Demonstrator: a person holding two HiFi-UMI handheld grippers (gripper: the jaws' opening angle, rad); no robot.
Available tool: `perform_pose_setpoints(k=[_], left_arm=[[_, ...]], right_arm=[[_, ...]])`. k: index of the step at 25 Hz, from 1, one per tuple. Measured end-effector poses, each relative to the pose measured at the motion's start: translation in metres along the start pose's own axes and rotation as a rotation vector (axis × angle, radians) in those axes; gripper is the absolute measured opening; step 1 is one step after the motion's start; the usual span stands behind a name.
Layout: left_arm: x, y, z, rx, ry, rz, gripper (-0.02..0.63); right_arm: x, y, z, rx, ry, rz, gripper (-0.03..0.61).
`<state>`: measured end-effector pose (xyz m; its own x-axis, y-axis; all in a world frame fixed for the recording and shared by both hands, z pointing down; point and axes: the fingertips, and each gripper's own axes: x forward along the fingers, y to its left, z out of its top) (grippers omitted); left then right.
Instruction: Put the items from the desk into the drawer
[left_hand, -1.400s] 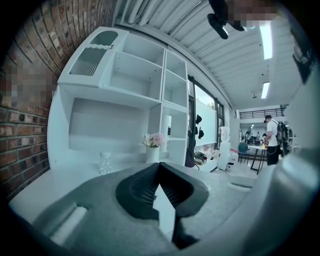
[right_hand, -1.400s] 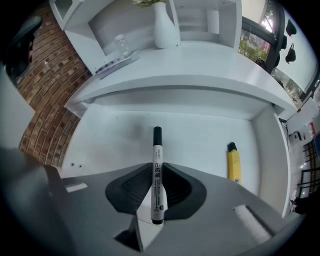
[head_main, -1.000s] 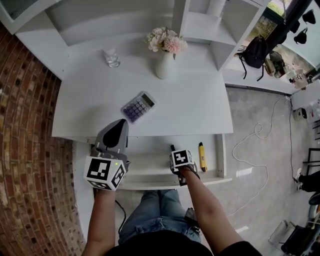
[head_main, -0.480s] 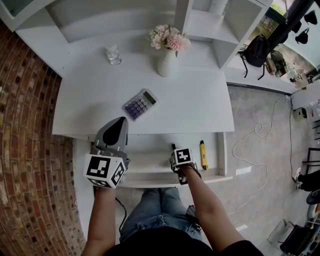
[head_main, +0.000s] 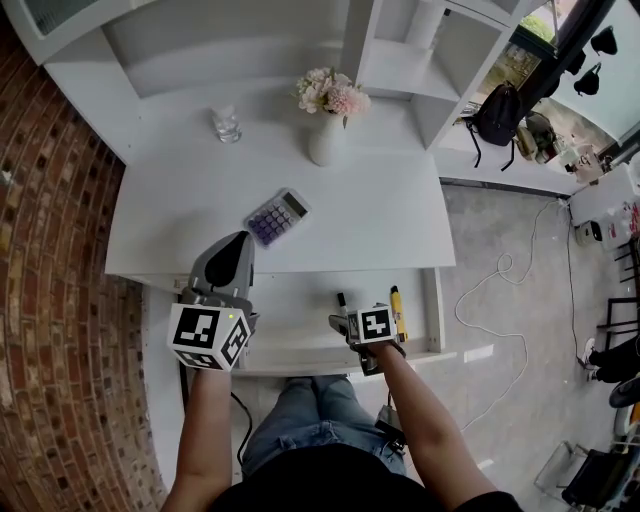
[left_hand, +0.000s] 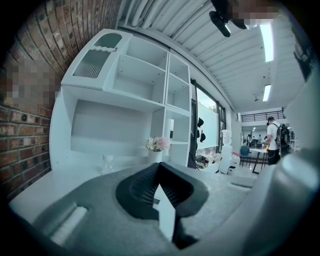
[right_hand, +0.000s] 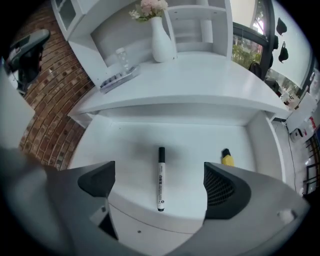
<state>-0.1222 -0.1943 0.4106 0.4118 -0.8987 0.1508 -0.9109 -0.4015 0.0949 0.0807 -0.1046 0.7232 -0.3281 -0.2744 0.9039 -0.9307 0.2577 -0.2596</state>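
Hanging empty above the marker (right_hand: 160, 172), right gripper (right_hand: 159, 185) is just spreading wide; calculator (head_main: 277, 215) is lying slantwise ahead of shut left gripper (head_main: 237, 248)

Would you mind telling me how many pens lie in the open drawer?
2. In the drawer, a white marker lies near the middle and a yellow highlighter near the right wall; others may be hidden.

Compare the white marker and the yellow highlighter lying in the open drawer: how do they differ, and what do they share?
Colour: the marker is white with a black cap; the highlighter is yellow with a black end. Place: the marker lies near the middle of the drawer, the highlighter by its right wall. Both lie flat, apart, black ends toward the desk.
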Motion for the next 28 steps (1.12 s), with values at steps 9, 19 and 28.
perform_pose_setpoints(k=[9, 19, 28], left_arm=[[-0.009, 0.007, 0.030, 0.016, -0.072, 0.039, 0.000], [-0.013, 0.021, 0.065, 0.036, -0.154, 0.082, 0.000], [-0.022, 0.035, 0.097, 0.071, -0.223, 0.129, 0.000]], right_arm=[[-0.094, -0.001, 0.071, -0.124, -0.252, -0.091, 0.512], [-0.200, 0.017, 0.156, -0.159, -0.612, -0.129, 0.489], [-0.334, 0.052, 0.235, -0.266, -1.144, -0.098, 0.465]])
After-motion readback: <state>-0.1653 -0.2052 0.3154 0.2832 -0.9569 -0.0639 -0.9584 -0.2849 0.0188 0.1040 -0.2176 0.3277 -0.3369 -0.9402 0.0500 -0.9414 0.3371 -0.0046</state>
